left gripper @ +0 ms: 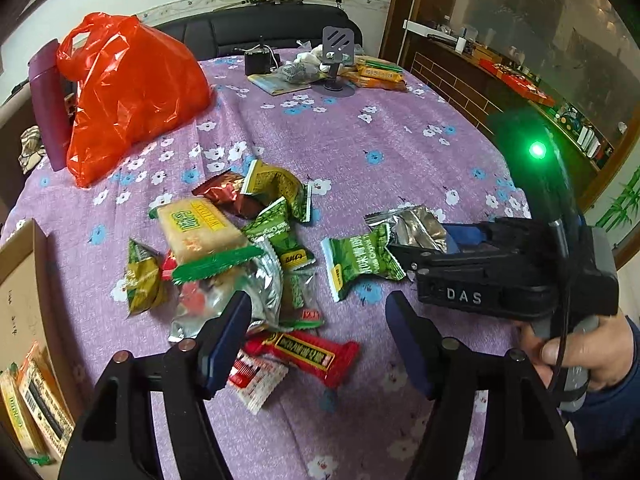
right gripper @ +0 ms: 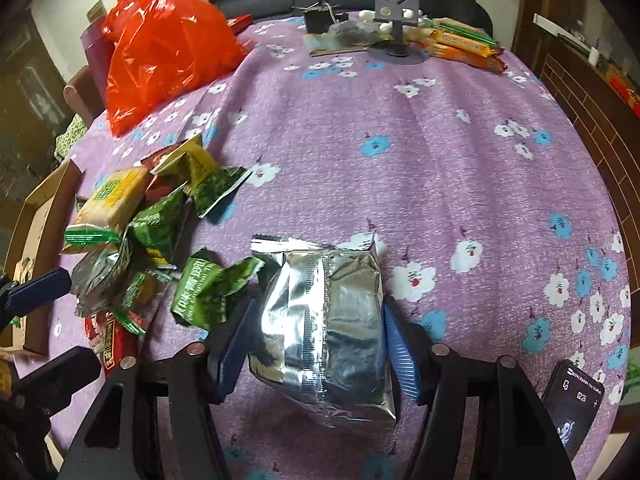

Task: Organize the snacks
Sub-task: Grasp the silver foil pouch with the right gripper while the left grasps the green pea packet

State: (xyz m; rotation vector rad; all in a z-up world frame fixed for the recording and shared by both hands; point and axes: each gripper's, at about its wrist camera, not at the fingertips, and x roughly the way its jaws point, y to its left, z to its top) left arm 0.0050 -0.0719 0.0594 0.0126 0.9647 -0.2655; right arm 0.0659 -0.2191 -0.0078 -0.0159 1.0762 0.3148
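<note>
Right gripper clamps a silver foil packet above a purple flowered tablecloth; left gripper hangs with fingers apart over a snack pile.

The blue pads press the packet's sides, but the foil looks slick and puffy, so it may slide out or crumple. A green packet lies just beside it and could be dragged along. A cardboard box sits at the table's left edge; the loose pile beside it could scatter if bumped.

home dining rm: floral tablecloth, sofa, wood cabinet
</note>
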